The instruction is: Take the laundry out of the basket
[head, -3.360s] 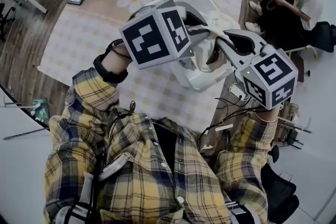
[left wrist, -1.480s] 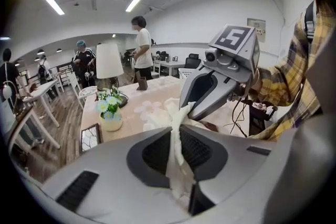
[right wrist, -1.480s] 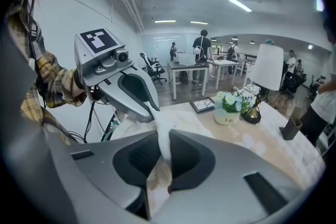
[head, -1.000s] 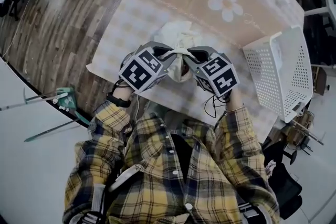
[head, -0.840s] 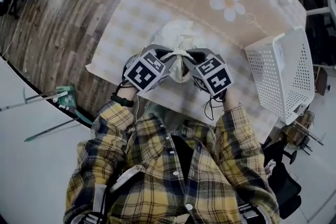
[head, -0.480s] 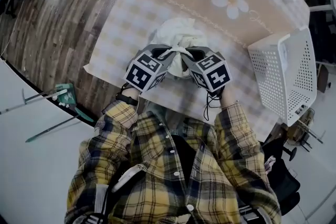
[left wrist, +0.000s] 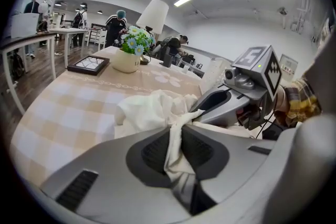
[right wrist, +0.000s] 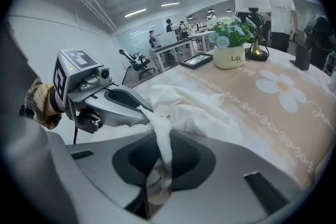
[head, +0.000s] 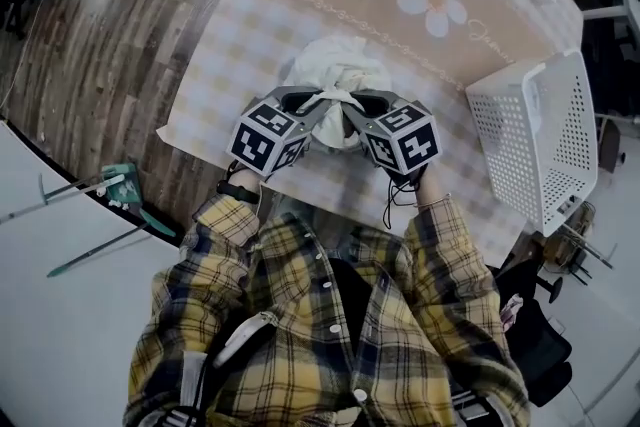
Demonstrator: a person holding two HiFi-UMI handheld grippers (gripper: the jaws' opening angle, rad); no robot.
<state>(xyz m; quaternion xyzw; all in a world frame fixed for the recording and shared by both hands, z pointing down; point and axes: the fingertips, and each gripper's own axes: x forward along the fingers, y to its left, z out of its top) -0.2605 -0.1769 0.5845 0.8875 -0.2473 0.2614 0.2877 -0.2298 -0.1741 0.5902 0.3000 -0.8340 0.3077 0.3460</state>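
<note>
Two kinds of view split the scene between them. From the head view, the white basket (head: 540, 145) shows whole at the table's (head: 215, 65) right edge, well apart from the laundry (head: 338, 73), which is bunched close to the near edge. From the gripper views come the lamp's white shade (left wrist: 153, 16) behind the flower pot (left wrist: 128, 57), and the pinch itself. The left gripper (left wrist: 176, 147) has its jaws nearly together, nipping a twisted strand of the laundry. The right gripper (right wrist: 160, 165) is just as narrow and clamps another strand.
</note>
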